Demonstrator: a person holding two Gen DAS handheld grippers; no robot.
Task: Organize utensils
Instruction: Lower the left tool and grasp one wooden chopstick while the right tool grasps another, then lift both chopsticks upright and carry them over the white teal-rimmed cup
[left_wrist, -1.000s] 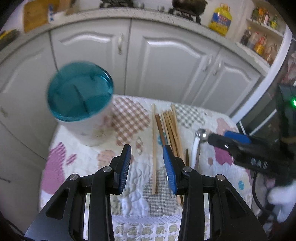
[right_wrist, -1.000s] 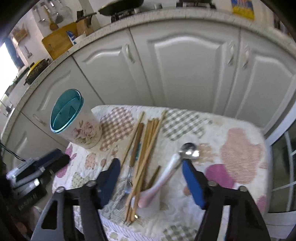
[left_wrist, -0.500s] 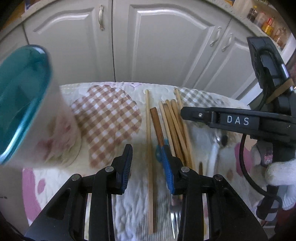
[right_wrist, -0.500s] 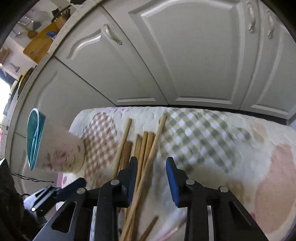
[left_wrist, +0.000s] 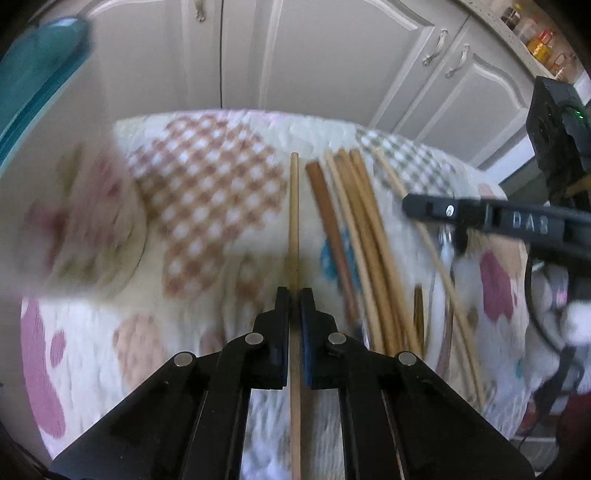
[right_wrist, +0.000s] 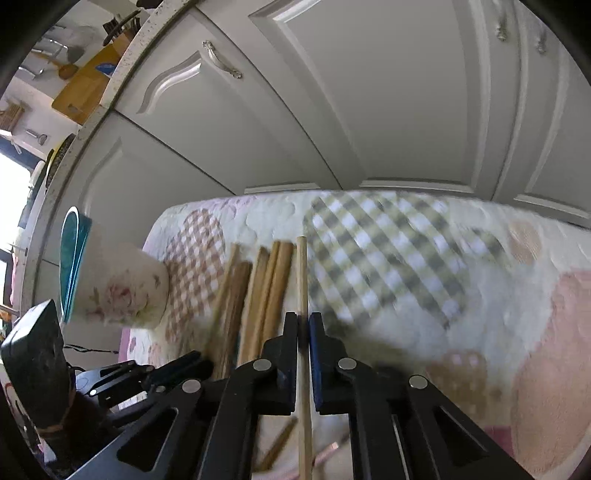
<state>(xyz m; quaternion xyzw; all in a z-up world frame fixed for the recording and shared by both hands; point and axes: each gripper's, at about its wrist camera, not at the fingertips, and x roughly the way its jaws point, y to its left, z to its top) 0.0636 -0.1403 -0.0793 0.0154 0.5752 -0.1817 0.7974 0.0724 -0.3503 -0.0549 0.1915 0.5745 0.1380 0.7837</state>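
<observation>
On a quilted patchwork cloth (left_wrist: 207, 199) lie several wooden chopsticks (left_wrist: 354, 236) in a loose bundle. My left gripper (left_wrist: 294, 291) is shut on one pale chopstick (left_wrist: 294, 206) that lies apart at the left of the bundle. In the right wrist view my right gripper (right_wrist: 303, 317) is shut on another pale chopstick (right_wrist: 302, 273) at the right side of the bundle (right_wrist: 266, 280). A floral utensil cup with a teal rim (right_wrist: 114, 284) stands at the left; its teal rim (left_wrist: 33, 77) shows blurred in the left wrist view.
White cabinet doors (right_wrist: 369, 110) rise just behind the table's far edge. The right gripper's black body (left_wrist: 498, 221) and a white-gloved hand (left_wrist: 580, 325) reach in at the right in the left wrist view. A dark-handled utensil (left_wrist: 332, 229) lies inside the bundle.
Both grippers have come down to the cloth and shut, the left on the lone chopstick at the left, the right on a chopstick at the bundle's right side. The spoon has left the right wrist view.
</observation>
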